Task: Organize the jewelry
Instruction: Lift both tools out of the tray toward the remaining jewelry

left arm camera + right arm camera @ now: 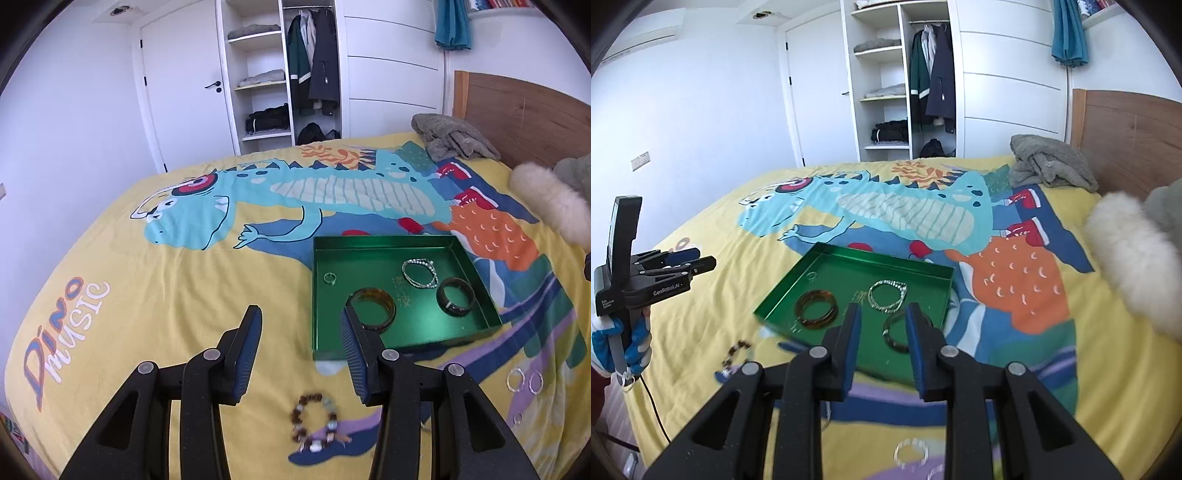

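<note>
A green tray (476,275) (783,291) lies on the bed. It holds an amber bangle (371,304) (816,308), a silver chain bracelet (419,273) (886,291), a dark bangle (455,296) (892,334) and a small ring (330,278) (812,275). A beaded bracelet (316,422) (735,354) lies on the blanket below my open, empty left gripper (301,321) (689,258). Silver hoops (524,380) (910,450) lie on the blanket near the tray. My right gripper (882,314) is open and empty above the tray's near edge.
A yellow dinosaur blanket (147,295) covers the bed. A grey cloth (450,136) and a white fluffy cushion (550,199) lie near the wooden headboard (524,110). An open wardrobe (280,70) stands behind the bed.
</note>
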Demonstrator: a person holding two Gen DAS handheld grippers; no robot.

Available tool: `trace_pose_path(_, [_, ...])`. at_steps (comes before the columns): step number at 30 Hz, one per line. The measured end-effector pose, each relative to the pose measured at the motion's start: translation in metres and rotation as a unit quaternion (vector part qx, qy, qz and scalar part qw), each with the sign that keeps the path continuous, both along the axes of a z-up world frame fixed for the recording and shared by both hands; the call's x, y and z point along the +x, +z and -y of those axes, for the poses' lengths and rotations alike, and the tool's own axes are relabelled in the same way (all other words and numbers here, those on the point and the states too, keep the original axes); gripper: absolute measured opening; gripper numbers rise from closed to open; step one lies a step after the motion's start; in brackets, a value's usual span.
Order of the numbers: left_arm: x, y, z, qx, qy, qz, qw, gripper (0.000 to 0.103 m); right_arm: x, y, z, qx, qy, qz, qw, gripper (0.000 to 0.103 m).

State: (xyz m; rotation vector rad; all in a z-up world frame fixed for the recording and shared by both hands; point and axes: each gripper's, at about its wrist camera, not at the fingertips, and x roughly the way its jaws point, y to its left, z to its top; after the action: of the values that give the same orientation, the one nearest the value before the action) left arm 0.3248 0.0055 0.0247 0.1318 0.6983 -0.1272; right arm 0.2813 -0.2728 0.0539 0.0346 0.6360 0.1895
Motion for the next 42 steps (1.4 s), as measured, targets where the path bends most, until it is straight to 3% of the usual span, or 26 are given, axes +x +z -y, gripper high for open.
trace_pose_path(7, [-0.101, 0.011, -0.038, -0.002, 0.008, 0.024, 0.9997, 0.061, -0.100, 0.016, -0.001, -0.005, -0.006, 0.011, 1.000, 0.029])
trace_pose_path(14, [-0.172, 0.012, -0.062, -0.012, 0.018, 0.034, 0.9992, 0.065, -0.171, 0.013, -0.010, -0.009, 0.001, 0.017, 1.000, 0.032])
trace_pose_path(21, [-0.217, 0.005, -0.061, -0.024, 0.004, 0.037, 0.9990, 0.065, -0.222, 0.004, -0.017, 0.007, 0.005, 0.022, 1.000, 0.032])
trace_pose_path(31, [-0.229, -0.024, -0.027, -0.052, -0.035, 0.015, 0.9979, 0.072, -0.246, -0.011, -0.008, 0.002, -0.008, 0.017, 1.000, 0.032])
trace_pose_path(42, [-0.186, -0.088, 0.035, -0.057, -0.051, -0.034, 0.9965, 0.072, -0.208, -0.072, 0.003, 0.026, 0.005, -0.031, 0.999, 0.033])
